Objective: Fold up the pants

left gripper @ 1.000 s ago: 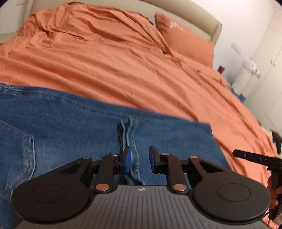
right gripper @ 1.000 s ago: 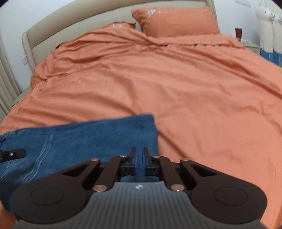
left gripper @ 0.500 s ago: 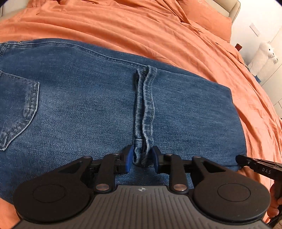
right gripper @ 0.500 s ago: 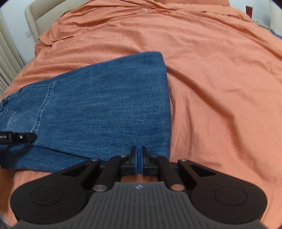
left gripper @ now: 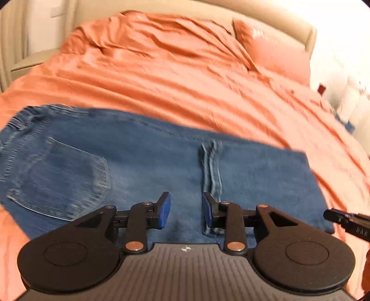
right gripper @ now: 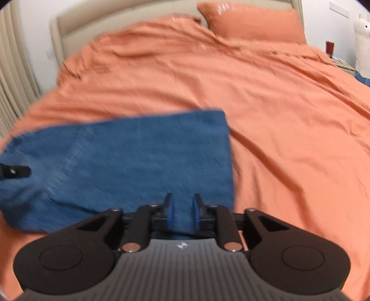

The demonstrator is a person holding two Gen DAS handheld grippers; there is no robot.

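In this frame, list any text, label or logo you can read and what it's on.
"DAS", partly blurred: on the right gripper's finger, at the left view's edge.
White print on the pillow: too blurred to read.
Round emblem on the left gripper body: a symbol, no letters.
Jeans: no label visible.

Pants: motion-blurred in both views; near edge hidden behind the tool bodies; waistband end cut off at the left edge of the right wrist view.
Right tool: only a dark tip enters the left wrist view, the rest cut off.
White objects beside the bed: overexposed, unidentifiable.
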